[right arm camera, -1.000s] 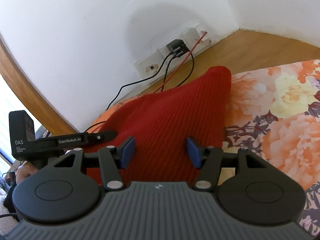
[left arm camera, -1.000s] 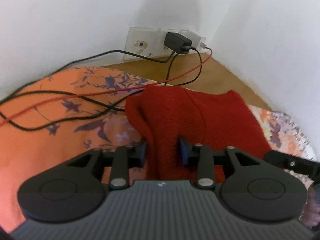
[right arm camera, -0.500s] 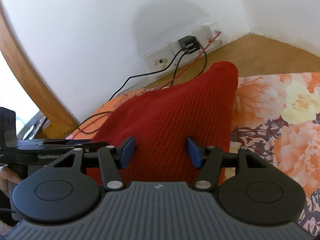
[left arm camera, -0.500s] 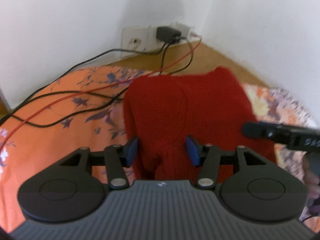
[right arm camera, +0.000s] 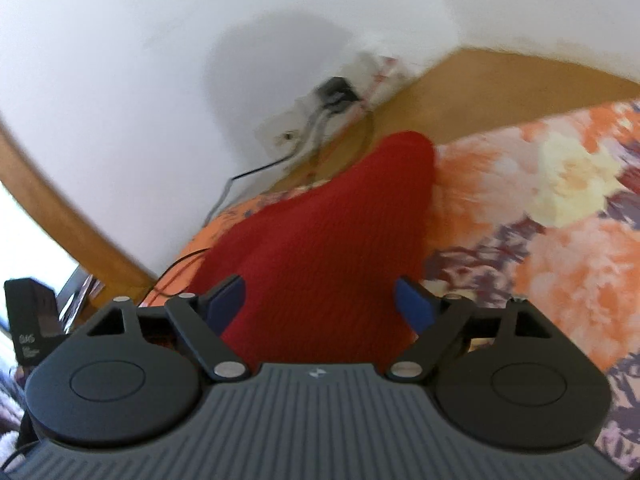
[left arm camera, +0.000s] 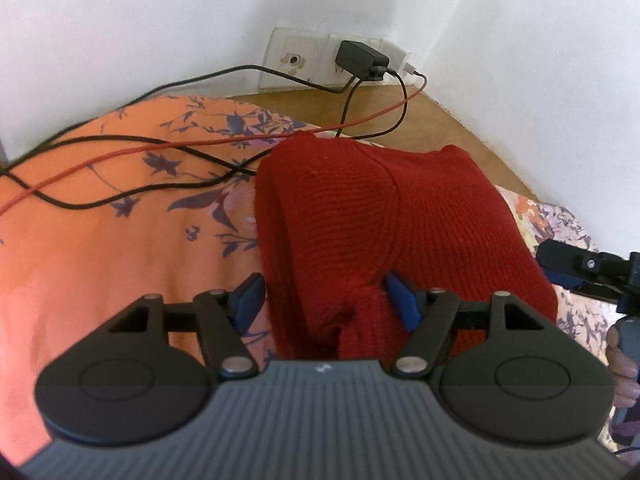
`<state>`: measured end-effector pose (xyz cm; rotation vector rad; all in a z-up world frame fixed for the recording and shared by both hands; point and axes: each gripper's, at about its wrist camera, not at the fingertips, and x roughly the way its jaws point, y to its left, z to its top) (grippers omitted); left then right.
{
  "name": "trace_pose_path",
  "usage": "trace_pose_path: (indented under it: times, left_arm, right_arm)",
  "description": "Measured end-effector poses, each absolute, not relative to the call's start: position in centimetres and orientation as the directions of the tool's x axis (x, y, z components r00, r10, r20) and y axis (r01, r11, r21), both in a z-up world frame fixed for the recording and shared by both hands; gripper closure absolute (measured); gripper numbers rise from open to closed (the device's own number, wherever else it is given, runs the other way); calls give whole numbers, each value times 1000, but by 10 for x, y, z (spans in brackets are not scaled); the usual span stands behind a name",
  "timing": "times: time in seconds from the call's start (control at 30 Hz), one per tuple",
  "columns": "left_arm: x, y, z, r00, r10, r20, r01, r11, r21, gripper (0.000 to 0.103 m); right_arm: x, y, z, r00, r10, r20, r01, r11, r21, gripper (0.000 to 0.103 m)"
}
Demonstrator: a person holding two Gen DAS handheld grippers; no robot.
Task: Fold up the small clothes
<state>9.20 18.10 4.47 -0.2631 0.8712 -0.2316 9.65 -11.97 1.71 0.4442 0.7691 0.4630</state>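
Observation:
A red knitted garment (left arm camera: 372, 216) lies folded on an orange floral bedspread (left arm camera: 100, 248). In the left wrist view my left gripper (left arm camera: 324, 300) stands open over the garment's near left edge, its blue pads either side of a bunched fold without pinching it. In the right wrist view the same red garment (right arm camera: 336, 240) stretches away toward the wall, and my right gripper (right arm camera: 320, 300) is open wide above its near end. The right gripper's tip (left arm camera: 576, 268) and a hand (left arm camera: 622, 364) show at the right edge of the left wrist view.
Black and red cables (left arm camera: 160, 160) run across the bedspread from a charger (left arm camera: 360, 58) plugged into a wall socket plate (left arm camera: 296, 60). A wooden bed frame (left arm camera: 432, 120) borders white walls meeting in a corner. Peach flower print bedspread (right arm camera: 560, 208) lies right of the garment.
The left gripper's jaws have gone from pinching the garment's fold to open. The right gripper has opened wider and its view has shifted, now blurred by motion.

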Motion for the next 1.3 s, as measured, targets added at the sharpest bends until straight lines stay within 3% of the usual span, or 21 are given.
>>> trace_pose_path:
  times: [0.2,0.37,0.63,0.83,0.93,1.1,1.3]
  left_arm:
    - [96,193,37,598,-384,-704,64,898,-436,33]
    - [102,202,32,567,-440,-697,44,860,-508,33]
    - [107,211,18,536,-517,-668,14,796,-605,33]
    - [112,218,-4,508,-637,-581,-13,668,-744,33]
    - [111,216,-5,517,-654,-552,10,650,-760,42]
    - [111,216,2,518,-674,-526,38,633,-773,50]
    - [107,210,32,529,-682,-506,92,638,-764,51]
  right_arm:
    - [117,-147,-18,524,672,-523,-119,665,737,11]
    - [127,-146,-37,484,725,-491,-86,597,797,7]
    - [133,-141,-48,459,750,-476,-74,566,821,6]
    - [138,-132,-47,444,744,-499,-84,589,804,5]
    - [135,-124,-43,458,726,-513,-91,612,786,9]
    - [123,-125,-29,514,706,-486,-76,602,795,26]
    - [107,-127,4,561,722,-405,-80,533,842,28]
